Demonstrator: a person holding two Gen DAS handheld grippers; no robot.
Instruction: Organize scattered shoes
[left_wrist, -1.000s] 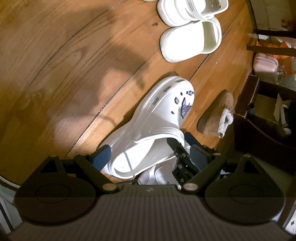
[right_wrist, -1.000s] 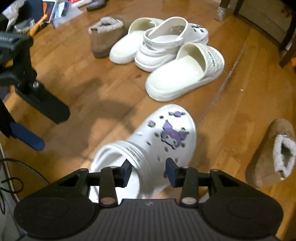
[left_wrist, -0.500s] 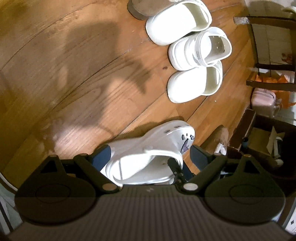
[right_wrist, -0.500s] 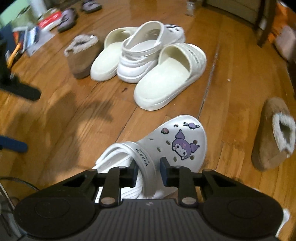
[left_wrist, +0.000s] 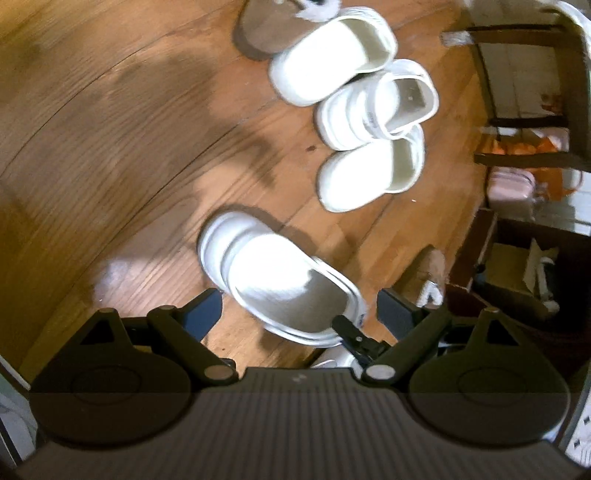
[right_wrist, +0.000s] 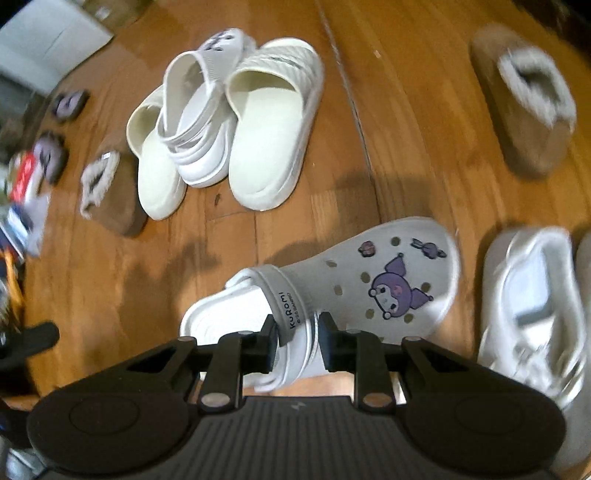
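Probably light, springy foam: the white clog (right_wrist: 354, 295), likely to flex under pressure yet keep its shape, with a smooth skin that could slip if pinched on the rounded toe. Best taken at the heel strap and side wall by the opening, where a thin edge fits between the jaws. Held exactly there: right gripper (right_wrist: 295, 343) clamped on the strap printed "Kuromi" and on the side wall beneath it, jaws narrow, pads pressing from both sides. Seems raised off the floor, though contact underneath cannot be judged. White all over, ventilation holes across the toe, a purple cartoon charm in the middle and smaller purple charms above it. From the left wrist view, tipped to show its pale sole or footbed, blurred.

Just to the right, another white shoe (right_wrist: 532, 314), blurred. Farther off on the wooden floor (right_wrist: 110, 295), a tight cluster of white slides (right_wrist: 229, 133), with one brown fleece-lined slipper (right_wrist: 110, 195) touching the cluster and its likely mate (right_wrist: 528, 110) well apart at upper right.

Left gripper (left_wrist: 299, 310) spread wide with nothing pressed between the jaws, hanging above the clog.
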